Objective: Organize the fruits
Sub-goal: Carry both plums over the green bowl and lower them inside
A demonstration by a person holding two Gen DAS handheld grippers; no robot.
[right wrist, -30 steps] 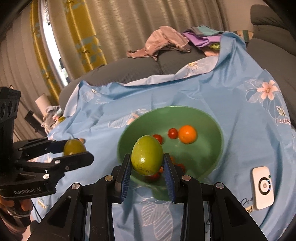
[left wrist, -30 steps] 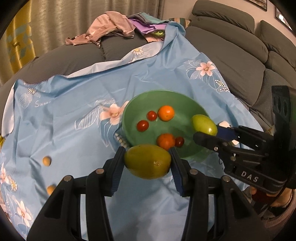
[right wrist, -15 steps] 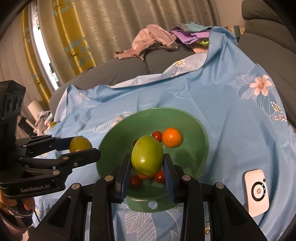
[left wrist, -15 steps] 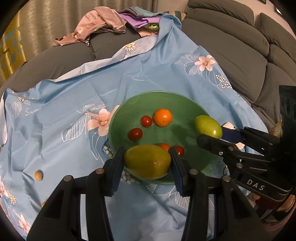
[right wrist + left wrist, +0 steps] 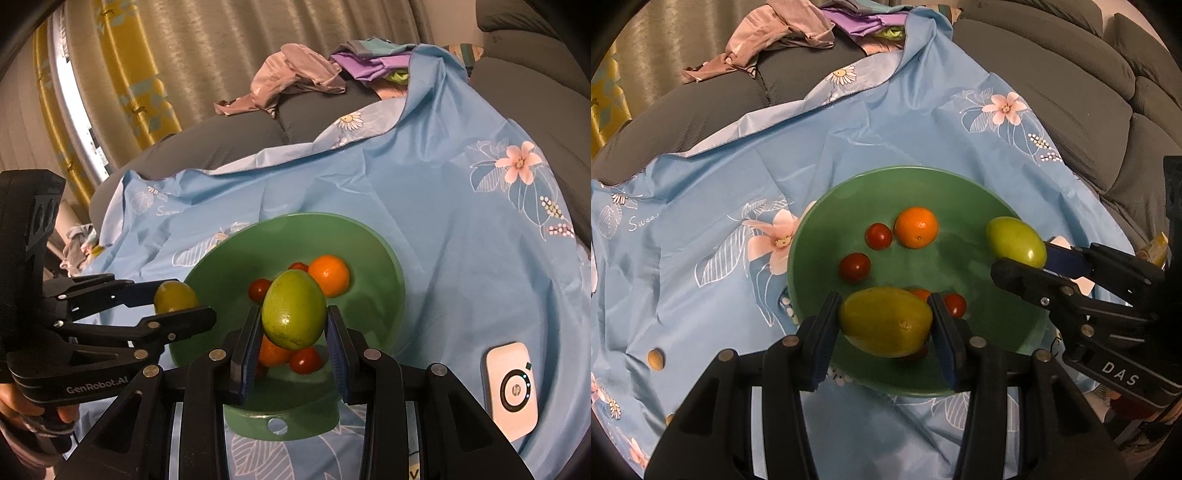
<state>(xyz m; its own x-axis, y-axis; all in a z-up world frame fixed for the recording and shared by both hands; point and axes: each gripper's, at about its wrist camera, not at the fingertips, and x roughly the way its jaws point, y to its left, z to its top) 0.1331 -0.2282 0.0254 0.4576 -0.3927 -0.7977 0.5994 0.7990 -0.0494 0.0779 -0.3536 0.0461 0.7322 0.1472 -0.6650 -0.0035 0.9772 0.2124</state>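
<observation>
Left wrist view: the left gripper (image 5: pixel 884 328) is clamped on a yellow-green fruit (image 5: pixel 885 322), blue pads pressed against both its ends, held over the near part of the green bowl (image 5: pixel 809 236). The bowl sits on a light blue flowered cloth (image 5: pixel 886 122) spread over a grey sofa (image 5: pixel 1071 74). Inside the bowl: an orange (image 5: pixel 916 232), two cherry tomatoes (image 5: pixel 879 236) (image 5: pixel 854 266) just left of it, and a third tomato (image 5: pixel 955 304) with a second orange (image 5: pixel 921 294) partly hidden behind the held fruit. The right gripper (image 5: pixel 1027 254) comes in from the right edge, pinching a green fruit (image 5: pixel 1015 242) above the bowl's right side. A small tan fruit (image 5: pixel 656 360) lies on the cloth well left of the bowl. A heap of clothes (image 5: pixel 783 40) lies on the sofa at the far end. Right wrist view: the right gripper (image 5: pixel 291 336) pinches the green fruit (image 5: pixel 294 314) upright between its blue pads, over the near half of the bowl (image 5: pixel 384 266). Below and beyond it show the orange (image 5: pixel 329 276), tomatoes (image 5: pixel 259 290) (image 5: pixel 306 360) and the second orange (image 5: pixel 275 352). The left gripper (image 5: pixel 181 306) reaches in from the left, closed on its yellow-green fruit (image 5: pixel 174 296) at the bowl's left rim. A white device (image 5: pixel 511 387) with a ring marking lies on the cloth, right of the bowl and apart from it. Yellow-patterned curtains (image 5: pixel 122 74) hang behind the sofa.
</observation>
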